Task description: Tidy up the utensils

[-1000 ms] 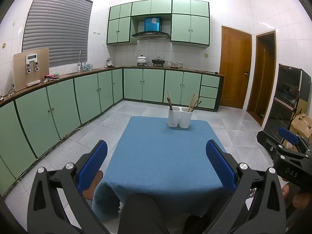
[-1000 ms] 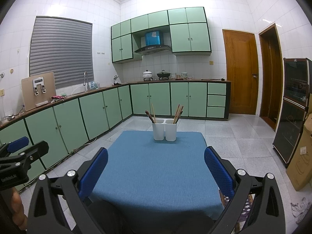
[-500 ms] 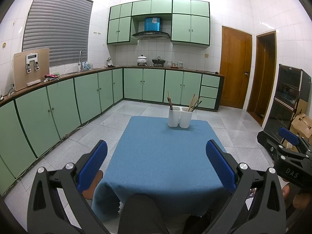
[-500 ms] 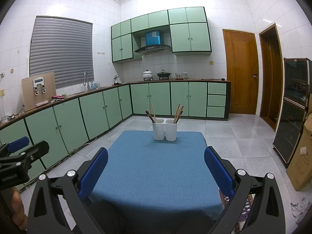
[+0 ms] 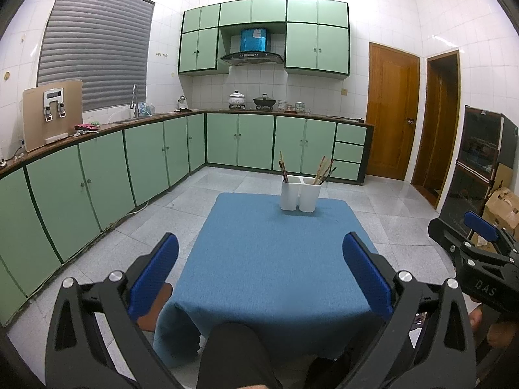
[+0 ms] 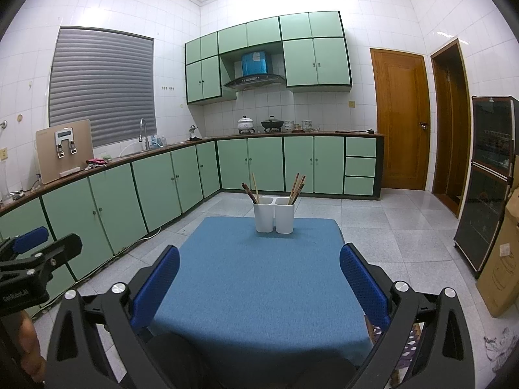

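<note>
Two white holder cups (image 5: 300, 194) stand side by side at the far edge of the blue-clothed table (image 5: 272, 259); they also show in the right wrist view (image 6: 274, 214). Wooden chopsticks (image 5: 321, 170) lean in the right cup and a few chopsticks (image 5: 283, 168) in the left cup. My left gripper (image 5: 259, 269) is open and empty over the near table edge. My right gripper (image 6: 259, 275) is open and empty, also at the near edge. Each gripper shows at the side of the other's view.
Green kitchen cabinets (image 5: 97, 175) run along the left and back walls. A dark glass cabinet (image 6: 489, 175) and cardboard boxes (image 6: 502, 265) stand at the right. A brown stool seat (image 5: 155, 308) sits by the table's near left corner. Grey tiled floor surrounds the table.
</note>
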Demonstrator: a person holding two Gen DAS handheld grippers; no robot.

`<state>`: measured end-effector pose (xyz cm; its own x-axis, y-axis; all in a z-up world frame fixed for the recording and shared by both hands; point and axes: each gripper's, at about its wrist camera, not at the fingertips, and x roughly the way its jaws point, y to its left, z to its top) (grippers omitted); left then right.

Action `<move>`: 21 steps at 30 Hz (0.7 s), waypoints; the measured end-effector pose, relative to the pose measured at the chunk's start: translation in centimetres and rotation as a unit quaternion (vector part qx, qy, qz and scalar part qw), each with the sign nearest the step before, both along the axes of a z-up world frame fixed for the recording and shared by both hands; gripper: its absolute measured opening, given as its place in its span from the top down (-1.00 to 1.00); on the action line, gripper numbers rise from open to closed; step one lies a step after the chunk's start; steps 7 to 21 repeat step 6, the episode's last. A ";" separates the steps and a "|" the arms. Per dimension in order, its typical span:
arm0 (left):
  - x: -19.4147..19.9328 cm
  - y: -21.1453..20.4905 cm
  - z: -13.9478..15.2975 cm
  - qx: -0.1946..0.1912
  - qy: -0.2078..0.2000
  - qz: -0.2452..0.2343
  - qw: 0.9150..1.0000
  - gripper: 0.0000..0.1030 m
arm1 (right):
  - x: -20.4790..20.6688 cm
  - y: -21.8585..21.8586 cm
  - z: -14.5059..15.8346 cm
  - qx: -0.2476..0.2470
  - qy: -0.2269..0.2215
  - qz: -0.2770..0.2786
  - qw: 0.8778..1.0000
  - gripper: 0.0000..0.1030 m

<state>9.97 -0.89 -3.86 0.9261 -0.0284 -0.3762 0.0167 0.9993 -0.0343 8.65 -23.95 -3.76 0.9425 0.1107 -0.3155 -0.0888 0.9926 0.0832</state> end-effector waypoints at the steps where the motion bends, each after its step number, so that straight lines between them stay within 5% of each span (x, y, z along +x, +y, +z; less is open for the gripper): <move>1: 0.0 0.1 0.0 -0.001 0.000 0.000 1.000 -0.90 | 0.0 0.0 0.0 0.000 0.000 0.000 1.000 -0.88; 21: -0.1 0.2 0.0 -0.002 0.000 -0.002 1.000 -0.90 | 0.0 0.0 0.0 0.000 0.000 0.000 1.000 -0.88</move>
